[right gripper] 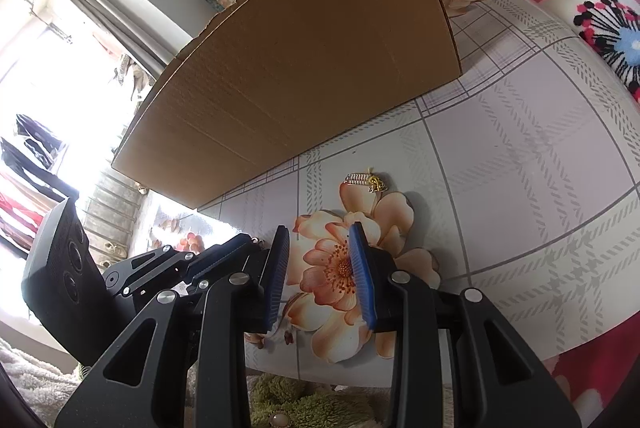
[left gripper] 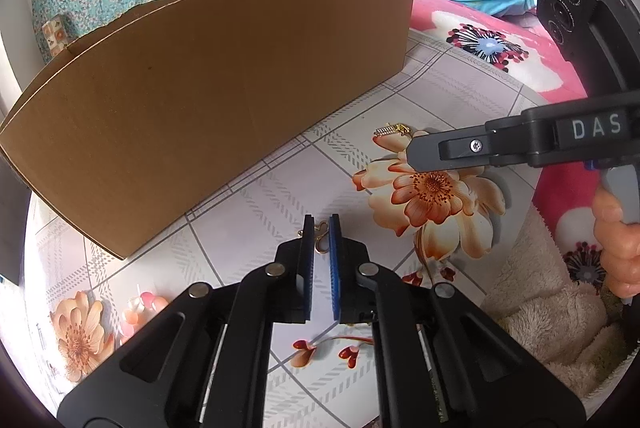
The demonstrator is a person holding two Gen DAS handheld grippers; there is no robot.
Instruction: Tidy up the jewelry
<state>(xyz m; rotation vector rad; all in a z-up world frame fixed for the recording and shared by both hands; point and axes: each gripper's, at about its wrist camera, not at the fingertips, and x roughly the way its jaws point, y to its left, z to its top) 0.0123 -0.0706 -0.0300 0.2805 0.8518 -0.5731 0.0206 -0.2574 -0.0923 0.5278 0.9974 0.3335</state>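
A small gold jewelry piece [left gripper: 320, 240] lies on the flowered tablecloth [left gripper: 280, 196], just in front of a cardboard box [left gripper: 220, 88]. My left gripper [left gripper: 321, 225] is shut on it, the blue pads pinching it at the tips. A second piece, silver comb-like with a gold part [right gripper: 366, 182], lies further right on the cloth; it also shows in the left wrist view as a silver and gold piece [left gripper: 392, 130]. My right gripper [right gripper: 318, 242] hovers open over a printed orange flower, short of that piece, with nothing between its pads. From the side, the right gripper [left gripper: 414, 152] points left.
The tall cardboard box [right gripper: 300, 68] walls off the far side of the table. A pink flowered blanket [left gripper: 552, 68] lies to the right and beige fluffy fabric [left gripper: 540, 300] at the near edge. A person's hand [left gripper: 616, 240] grips the right tool's handle. The left gripper [right gripper: 224, 256] sits close on the left.
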